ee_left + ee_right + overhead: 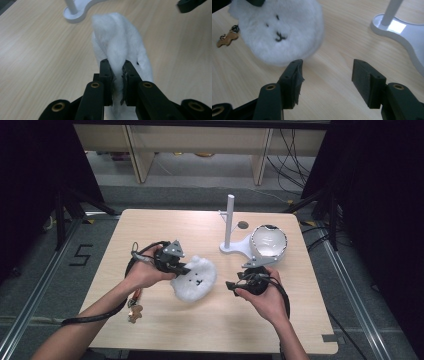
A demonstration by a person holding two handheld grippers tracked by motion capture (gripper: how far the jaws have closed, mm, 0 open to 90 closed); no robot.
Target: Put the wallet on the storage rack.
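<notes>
A white fluffy plush (195, 279) with a small bear face hangs just above the middle of the wooden table (150, 227). My left gripper (184, 269) is shut on the plush's left edge; in the left gripper view the fur (117, 37) is pinched between the two pads of my left gripper (116, 72). My right gripper (231, 286) sits just right of the plush, jaws wide apart. In the right gripper view nothing lies between the jaws of my right gripper (327, 67), and the plush's face (279, 30) is just beyond them.
A white stand (230, 220) with an upright post stands behind the plush, its base (397, 27) to my right. A white rounded bowl-like shell (269, 241) rests beside it. A small brown charm (134, 310) dangles by my left wrist.
</notes>
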